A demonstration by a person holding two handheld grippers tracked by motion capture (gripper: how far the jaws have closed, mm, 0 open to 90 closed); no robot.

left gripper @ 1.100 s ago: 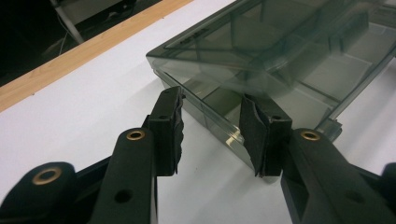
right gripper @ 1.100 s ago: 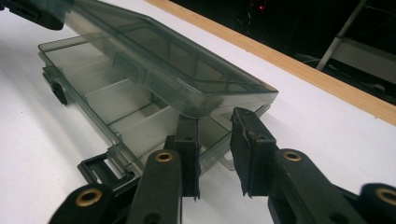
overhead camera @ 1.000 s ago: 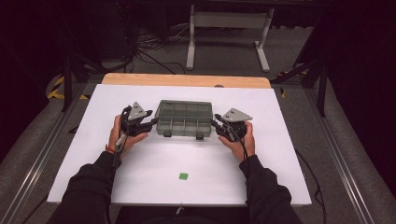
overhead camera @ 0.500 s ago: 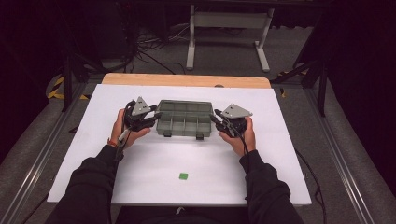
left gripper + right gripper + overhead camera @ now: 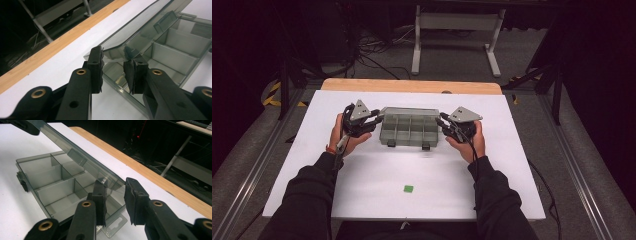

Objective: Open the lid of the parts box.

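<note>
High view: you have the compartment box lying mid-desk on the white sheet, with your left gripper at its left end and your right gripper at its right end. A small green square sits well apart, nearer your side of the desk.

Left gripper view: the lid is tilted up off the tray, and its near corner lies between the jaws. These jaws have just been closing. One pad sits at the lid edge; the other pad looks slightly off it, so you cannot call this a firm clamp. I read them as narrowed around the corner, not yet pressing.

Right gripper view: the lid's other end passes between the jaws. The inner pad is against its underside, while the outer pad stands apart from it. Jaws part open, nothing clamped. The tray shows empty compartments.

Step in hand, as judged: raising the hinged lid from both ends, partway through its swing.

Next move calls for you to keep both ends level so that the thin lid does not twist, and to follow the hinge arc rather than pull straight up. The light tray may lift or slide if you drag it.
</note>
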